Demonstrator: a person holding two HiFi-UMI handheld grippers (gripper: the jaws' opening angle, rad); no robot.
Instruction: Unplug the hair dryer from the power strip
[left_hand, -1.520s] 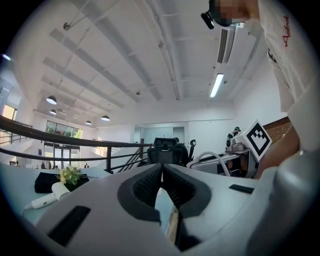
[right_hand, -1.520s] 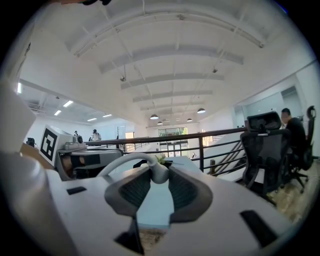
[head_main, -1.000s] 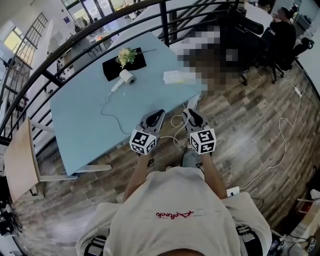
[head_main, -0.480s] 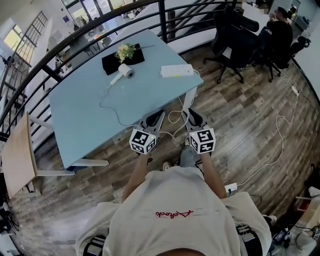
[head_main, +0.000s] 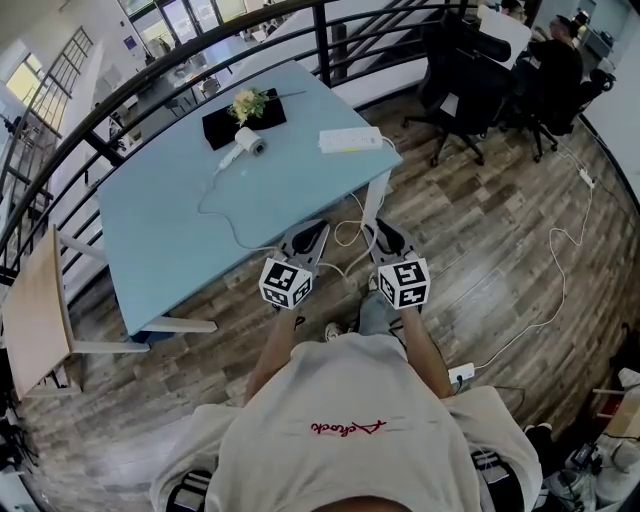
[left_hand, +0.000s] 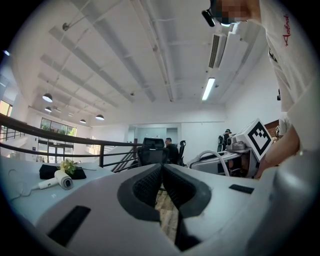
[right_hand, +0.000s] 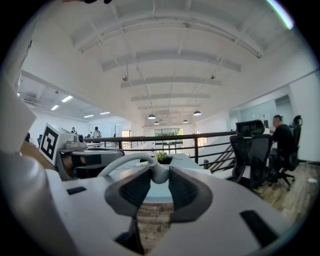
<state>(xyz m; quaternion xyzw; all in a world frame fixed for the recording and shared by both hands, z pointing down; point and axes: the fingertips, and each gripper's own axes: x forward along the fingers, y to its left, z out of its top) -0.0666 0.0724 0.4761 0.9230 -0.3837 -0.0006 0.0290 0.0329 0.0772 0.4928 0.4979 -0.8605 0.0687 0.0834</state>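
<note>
two claws: left claw clenched empty, right claw tight on the white plug; red shirt script illegible

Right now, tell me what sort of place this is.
Probably an open-plan office on an upper level: black office chairs with people seated nearby, a curved black railing overlooking a lower floor, and a light blue table carrying a hair dryer and power strip.

Pale blue bench on wood floor. Far left: black mat with flowers. Just nearer: white hair dryer, cord looping toward near edge. Far right: white power strip.
</note>
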